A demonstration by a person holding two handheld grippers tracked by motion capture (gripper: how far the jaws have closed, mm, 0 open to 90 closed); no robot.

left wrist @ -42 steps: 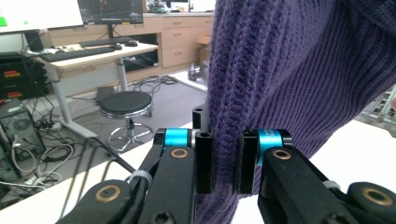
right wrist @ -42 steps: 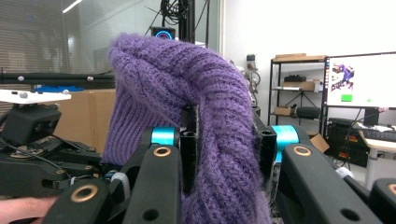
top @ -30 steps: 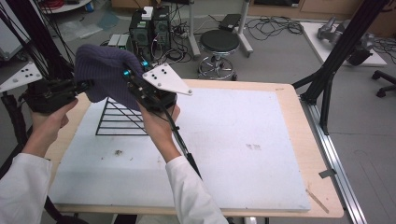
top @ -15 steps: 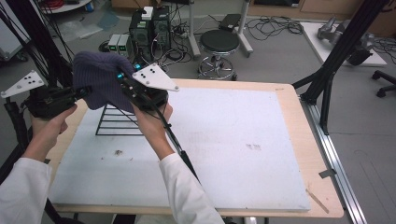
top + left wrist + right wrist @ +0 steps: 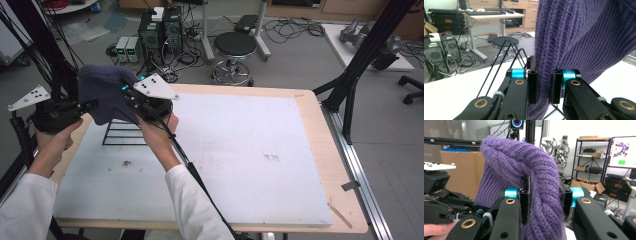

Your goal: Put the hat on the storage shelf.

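1. The purple knit hat [image 5: 102,97] hangs between both grippers — above the wire rack [image 5: 125,132] on the desk [image 5: 240,150].
2. Left gripper [image 5: 544,87] is clamped on its fabric.
3. Right gripper [image 5: 545,202] is clamped on a thick fold.

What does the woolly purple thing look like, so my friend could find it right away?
Look at the big white table, then at its far left corner, where a black wire rack stands. Held up just over that rack, pinched by the left tool and the right tool, is a purple knitted hat, the one soft, ribbed thing there.
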